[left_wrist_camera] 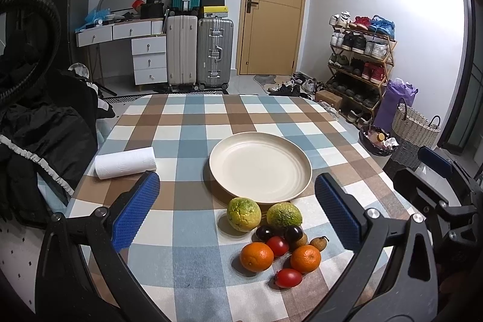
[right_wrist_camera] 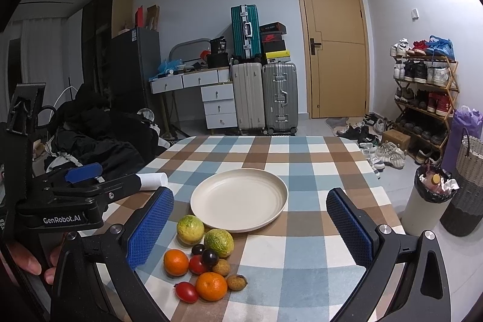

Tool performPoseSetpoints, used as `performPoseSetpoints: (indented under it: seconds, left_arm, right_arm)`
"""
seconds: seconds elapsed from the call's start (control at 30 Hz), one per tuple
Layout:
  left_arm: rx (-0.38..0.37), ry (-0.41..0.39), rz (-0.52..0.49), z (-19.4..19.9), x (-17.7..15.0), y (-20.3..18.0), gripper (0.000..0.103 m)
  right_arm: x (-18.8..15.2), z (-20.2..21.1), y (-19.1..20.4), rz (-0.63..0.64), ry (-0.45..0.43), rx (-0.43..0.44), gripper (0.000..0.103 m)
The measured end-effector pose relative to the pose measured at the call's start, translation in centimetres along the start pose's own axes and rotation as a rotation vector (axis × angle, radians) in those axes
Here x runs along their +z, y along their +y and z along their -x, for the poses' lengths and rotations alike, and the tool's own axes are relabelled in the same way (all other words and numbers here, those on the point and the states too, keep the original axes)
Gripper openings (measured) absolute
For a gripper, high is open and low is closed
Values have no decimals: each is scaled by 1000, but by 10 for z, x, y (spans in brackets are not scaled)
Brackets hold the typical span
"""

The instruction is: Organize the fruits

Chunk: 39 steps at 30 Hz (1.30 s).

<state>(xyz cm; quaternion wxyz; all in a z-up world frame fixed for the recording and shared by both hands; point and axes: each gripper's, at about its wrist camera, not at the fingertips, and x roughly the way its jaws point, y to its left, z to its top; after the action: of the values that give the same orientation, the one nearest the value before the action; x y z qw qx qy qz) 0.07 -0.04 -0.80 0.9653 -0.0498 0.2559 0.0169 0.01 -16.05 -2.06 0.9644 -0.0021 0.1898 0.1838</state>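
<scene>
- Progress stands at nothing done, by my judgement: the cream plate [left_wrist_camera: 232,168] holds no fruit at all, and every piece lies on the checked tablecloth [left_wrist_camera: 187,122] just in front of it.
- Fruit sits in one tight cluster: two green-yellow citrus [left_wrist_camera: 244,214] side by side nearest the plate, the left one almost touching its rim.
- Behind them, toward the cameras, come two dark plums [left_wrist_camera: 265,232], a round red tomato [left_wrist_camera: 277,246], two small brown longan-like fruits [left_wrist_camera: 319,243], two oranges [left_wrist_camera: 257,256] and an oval red tomato [left_wrist_camera: 288,278] at the near edge.
- Most pieces touch a neighbour, so picking one may nudge another; that is a guess from how they lie.
- Skins look whole; the green citrus are rough and mottled, the oranges and tomatoes smooth and glossy.
- Left gripper [left_wrist_camera: 237,212] hovers over the cluster with its blue-padded fingers spread wide, gripping nothing.
- Right gripper [right_wrist_camera: 250,227] likewise has its fingers wide apart and empty, aimed at the plate's near edge, with the fruit toward its left finger.
- Left gripper also shows in the right wrist view at the left, with a hand [right_wrist_camera: 25,261] below it.
- Paper towel roll [left_wrist_camera: 125,163] lies on its side left of the plate, well apart from the fruit.
</scene>
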Motion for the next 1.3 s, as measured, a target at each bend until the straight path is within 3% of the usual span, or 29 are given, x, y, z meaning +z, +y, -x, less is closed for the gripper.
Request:
performPoseSetpoints:
  seconds: [1.3]
  left_arm:
    - [-18, 26, 1, -5, -7, -1, 103]
  right_arm:
    - [-6, -3, 0, -6, 7, 8, 103]
